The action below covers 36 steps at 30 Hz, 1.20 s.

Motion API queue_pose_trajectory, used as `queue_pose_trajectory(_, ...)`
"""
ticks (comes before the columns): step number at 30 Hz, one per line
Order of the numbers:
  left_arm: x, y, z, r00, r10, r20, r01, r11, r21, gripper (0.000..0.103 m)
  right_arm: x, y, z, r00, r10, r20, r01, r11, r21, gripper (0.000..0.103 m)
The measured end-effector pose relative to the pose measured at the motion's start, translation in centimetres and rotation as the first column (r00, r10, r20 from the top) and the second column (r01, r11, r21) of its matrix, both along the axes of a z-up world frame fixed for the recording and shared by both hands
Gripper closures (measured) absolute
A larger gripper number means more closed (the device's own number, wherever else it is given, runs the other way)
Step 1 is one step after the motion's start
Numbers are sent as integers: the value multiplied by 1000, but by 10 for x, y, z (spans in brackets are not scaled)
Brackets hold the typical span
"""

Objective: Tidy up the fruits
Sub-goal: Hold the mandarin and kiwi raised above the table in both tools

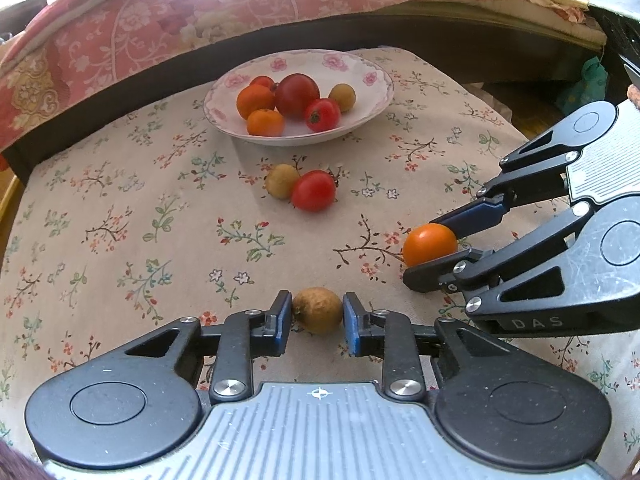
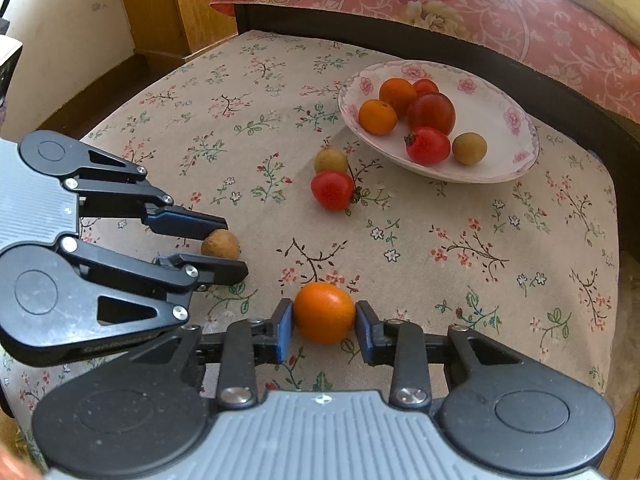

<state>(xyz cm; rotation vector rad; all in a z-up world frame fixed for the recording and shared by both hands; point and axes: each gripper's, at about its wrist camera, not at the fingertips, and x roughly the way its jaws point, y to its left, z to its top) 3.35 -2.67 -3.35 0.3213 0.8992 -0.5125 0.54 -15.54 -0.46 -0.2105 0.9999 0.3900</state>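
Note:
My left gripper (image 1: 317, 312) is shut on a brown longan (image 1: 318, 310) low over the floral cloth; it shows from the side in the right wrist view (image 2: 230, 246), with the longan (image 2: 220, 244) between its fingers. My right gripper (image 2: 324, 314) is shut on an orange fruit (image 2: 324, 312); it also shows in the left wrist view (image 1: 426, 248) with the orange fruit (image 1: 429, 244). A floral plate (image 1: 376, 76) (image 2: 516, 120) holds several tomatoes, orange fruits and a longan. A red tomato (image 1: 313, 191) (image 2: 332, 190) and a longan (image 1: 282, 180) (image 2: 330, 160) lie touching on the cloth.
The floral tablecloth (image 1: 140, 208) (image 2: 500, 240) covers a small table. A bed with a pink floral quilt (image 1: 180, 12) (image 2: 500, 4) and a dark frame runs along the far edge. A wooden cabinet (image 2: 160, 0) stands at the far left.

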Motion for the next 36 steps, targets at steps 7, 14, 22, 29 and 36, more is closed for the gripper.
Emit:
queue_pose_trajectory(7, 0, 1, -2, 1000, 0, -4, 0, 1000, -9, 66, -1, 0, -1, 1000, -2, 0, 2, 1000, 3, 66)
queue_pose_trajectory(14, -2, 1, -1, 1000, 1, -6, -1, 1000, 3, 63, -2, 2, -1, 1000, 10, 1, -10, 1000, -10, 66)
queue_pose_trajectory(22, -7, 1, -1, 999, 37, -11, -37, 999, 3, 60, -4, -1, -2, 1000, -1, 1, 1, 1000, 2, 66)
queue_pose_trajectory(29, -8, -1, 0, 998, 49, -27, -49, 999, -1, 68, -5, -1, -2, 1000, -8, 1, 8, 1000, 7, 67)
queue_pose_trajectory(36, -9, -11, 1, 999, 40, -17, -40, 999, 13, 70, -7, -1, 2, 1000, -23, 14, 23, 1000, 5, 67)
